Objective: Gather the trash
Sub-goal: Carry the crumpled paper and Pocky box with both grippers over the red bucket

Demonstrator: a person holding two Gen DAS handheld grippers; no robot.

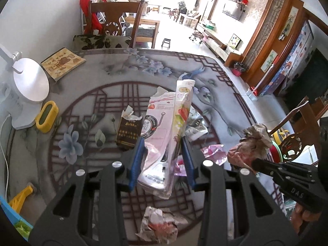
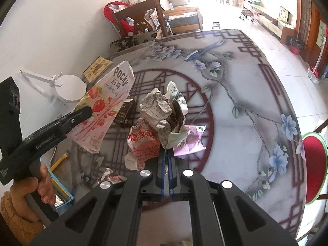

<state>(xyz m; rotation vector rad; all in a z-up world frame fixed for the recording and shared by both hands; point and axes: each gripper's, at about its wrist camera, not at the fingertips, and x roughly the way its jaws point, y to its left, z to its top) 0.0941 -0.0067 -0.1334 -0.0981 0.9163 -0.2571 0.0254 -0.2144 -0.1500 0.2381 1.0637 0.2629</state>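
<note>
My left tongs angled downward, blue pads clamping a flattened box, my right tongs pinched tight on crumpled paper, both gripped by my hands

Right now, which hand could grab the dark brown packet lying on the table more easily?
Neither is free yet. The left gripper holds the Pocky box, the right gripper crumpled paper. Left is likely better: the brown packet lies just beside it.

A flattened pink Pocky box stands tilted, lifted off the worktop. A crumpled printed paper wad hangs above. A brown packet, pink wrapper and crumpled scrap lie below.
</note>
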